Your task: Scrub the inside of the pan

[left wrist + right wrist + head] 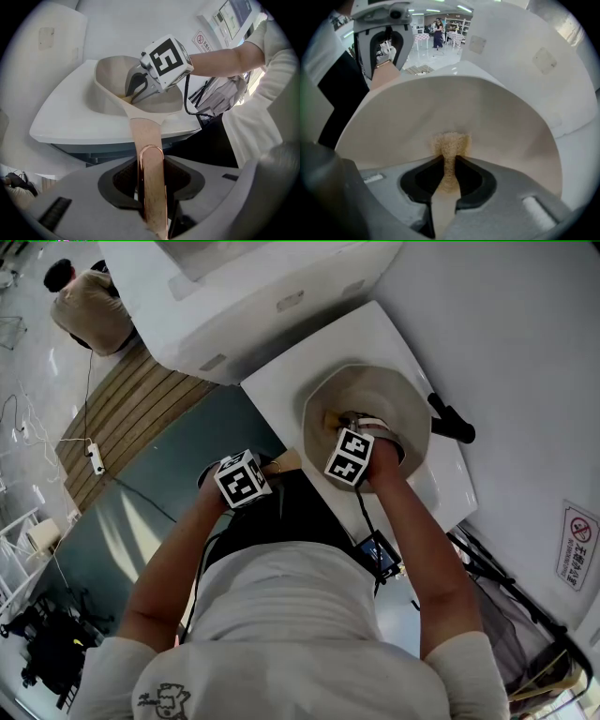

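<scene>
A cream pan (405, 401) sits on the white table (309, 352). Its wooden handle (147, 136), tipped with a copper ring, runs back between the jaws of my left gripper (150, 183), which is shut on it at the table's near edge. In the head view the left gripper (272, 468) shows below-left of the pan. My right gripper (449, 169) points steeply down into the pan (497, 117) and is shut on a yellowish sponge (450, 144), which presses against the pan's inner wall. From the left gripper view, the right gripper (135, 92) is inside the bowl (108, 77).
A black object (452, 420) lies on the table just right of the pan. A large white unit (234, 296) stands behind the table. A person (89, 301) sits far off at upper left. A power strip (95, 459) and cables lie on the floor at left.
</scene>
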### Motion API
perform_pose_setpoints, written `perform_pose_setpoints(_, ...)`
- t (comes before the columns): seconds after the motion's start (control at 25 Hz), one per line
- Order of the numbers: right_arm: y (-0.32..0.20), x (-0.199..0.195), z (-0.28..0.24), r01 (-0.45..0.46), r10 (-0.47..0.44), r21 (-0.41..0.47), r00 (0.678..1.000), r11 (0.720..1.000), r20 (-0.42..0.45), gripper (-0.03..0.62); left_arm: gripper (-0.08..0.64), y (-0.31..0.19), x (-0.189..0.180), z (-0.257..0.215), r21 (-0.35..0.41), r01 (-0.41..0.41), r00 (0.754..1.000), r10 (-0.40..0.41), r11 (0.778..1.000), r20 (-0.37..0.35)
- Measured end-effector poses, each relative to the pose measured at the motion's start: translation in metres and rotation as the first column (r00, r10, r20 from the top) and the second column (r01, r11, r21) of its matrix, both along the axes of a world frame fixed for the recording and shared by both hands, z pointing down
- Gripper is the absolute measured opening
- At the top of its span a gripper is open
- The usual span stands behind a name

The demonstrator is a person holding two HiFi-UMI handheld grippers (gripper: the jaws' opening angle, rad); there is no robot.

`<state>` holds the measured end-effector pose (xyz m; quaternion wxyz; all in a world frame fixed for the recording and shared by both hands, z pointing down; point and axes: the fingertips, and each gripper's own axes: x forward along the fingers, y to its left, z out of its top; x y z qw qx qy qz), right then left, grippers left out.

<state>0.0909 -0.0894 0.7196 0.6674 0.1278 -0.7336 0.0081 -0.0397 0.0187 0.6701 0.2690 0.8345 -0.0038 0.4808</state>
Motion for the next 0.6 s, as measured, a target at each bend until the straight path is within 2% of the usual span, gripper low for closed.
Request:
perform_pose_setpoints(0.24, 0.039, 0.002, 0.001, 0.021, -0.020, -0.095, 1.000, 0.995, 0.016, 0.075, 0.144, 0.000, 0.000, 0.001, -0.012, -0.007, 1.000, 0.007, 1.000, -0.005)
perform_pose_setpoints(0.48, 0.061, 0.027, -0.002, -0.002, -0.001, -0.174, 1.000, 0.985, -0.021, 0.075, 0.144, 0.000, 0.001, -0.001, -0.020, -0.010, 1.000, 0.010, 1.000, -0.013)
perform_pose_setpoints(0.6, 0.066, 0.045, -0.003, -0.011, -0.001, -0.193, 0.998, 0.981, -0.066, 0.075, 0.144, 0.001, 0.001, -0.003, -0.030, -0.014, 1.000, 0.013, 0.999, -0.018)
